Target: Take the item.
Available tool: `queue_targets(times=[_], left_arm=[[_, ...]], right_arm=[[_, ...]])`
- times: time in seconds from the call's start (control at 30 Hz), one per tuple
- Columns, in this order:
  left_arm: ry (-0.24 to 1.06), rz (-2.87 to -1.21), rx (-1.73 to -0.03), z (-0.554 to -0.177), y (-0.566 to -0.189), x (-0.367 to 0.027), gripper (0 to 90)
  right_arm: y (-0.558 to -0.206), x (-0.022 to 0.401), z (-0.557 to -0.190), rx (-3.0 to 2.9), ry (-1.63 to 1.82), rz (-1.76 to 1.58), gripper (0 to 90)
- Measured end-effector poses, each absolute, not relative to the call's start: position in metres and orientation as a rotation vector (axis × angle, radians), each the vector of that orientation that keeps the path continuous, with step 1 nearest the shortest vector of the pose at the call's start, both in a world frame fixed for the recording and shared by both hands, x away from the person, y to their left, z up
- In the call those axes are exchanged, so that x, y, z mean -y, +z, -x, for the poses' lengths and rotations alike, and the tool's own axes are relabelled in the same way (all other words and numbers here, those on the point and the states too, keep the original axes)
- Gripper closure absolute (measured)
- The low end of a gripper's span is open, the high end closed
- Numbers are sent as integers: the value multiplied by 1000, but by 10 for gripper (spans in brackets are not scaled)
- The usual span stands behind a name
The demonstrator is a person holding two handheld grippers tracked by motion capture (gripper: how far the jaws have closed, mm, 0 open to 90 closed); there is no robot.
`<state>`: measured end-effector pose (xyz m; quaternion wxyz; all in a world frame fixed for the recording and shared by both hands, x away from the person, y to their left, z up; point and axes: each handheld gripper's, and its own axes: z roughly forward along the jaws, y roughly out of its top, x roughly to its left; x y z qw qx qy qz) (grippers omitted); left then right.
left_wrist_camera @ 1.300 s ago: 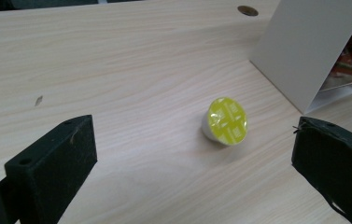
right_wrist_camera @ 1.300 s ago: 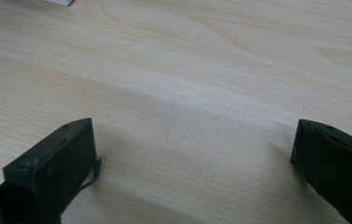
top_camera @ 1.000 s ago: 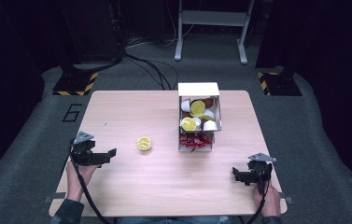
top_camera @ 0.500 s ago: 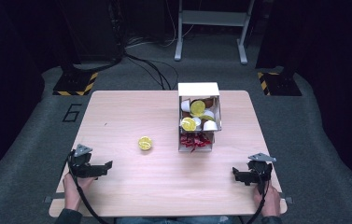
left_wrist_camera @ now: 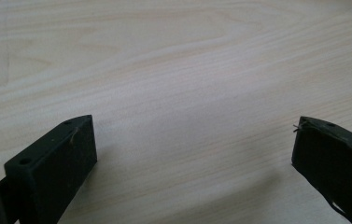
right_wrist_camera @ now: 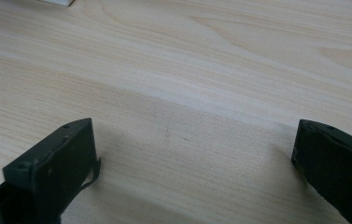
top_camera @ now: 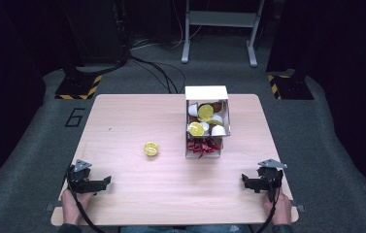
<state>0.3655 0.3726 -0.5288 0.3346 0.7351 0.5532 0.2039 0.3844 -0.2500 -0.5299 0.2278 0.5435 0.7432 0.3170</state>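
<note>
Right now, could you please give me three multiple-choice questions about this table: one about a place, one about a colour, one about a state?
1. Where does the lemon half lie?
A. Inside the white box
B. On the bare table, left of the white box
C. Between the jaws of the left gripper

2. What colour are the things in the front compartment of the white box?
A. Red
B. Blue
C. Green

3. How do the jaws of the left gripper stand?
A. Shut on the lemon half
B. Shut on nothing
C. Open, with only table between them

Answers: 1 B, the high view shows it alone on the wood, apart from the box. 2 A, the red chillies lie there. 3 C, the left gripper view shows wide jaws over bare wood.
</note>
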Motion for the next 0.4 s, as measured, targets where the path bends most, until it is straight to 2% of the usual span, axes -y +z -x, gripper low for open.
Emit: queue_targets(times=[0.4], left_arm=[[614,-1945,-1428,-366,-533,-369,0]], right_arm=[[-530,250,-384,-2047,873,-1497,0]])
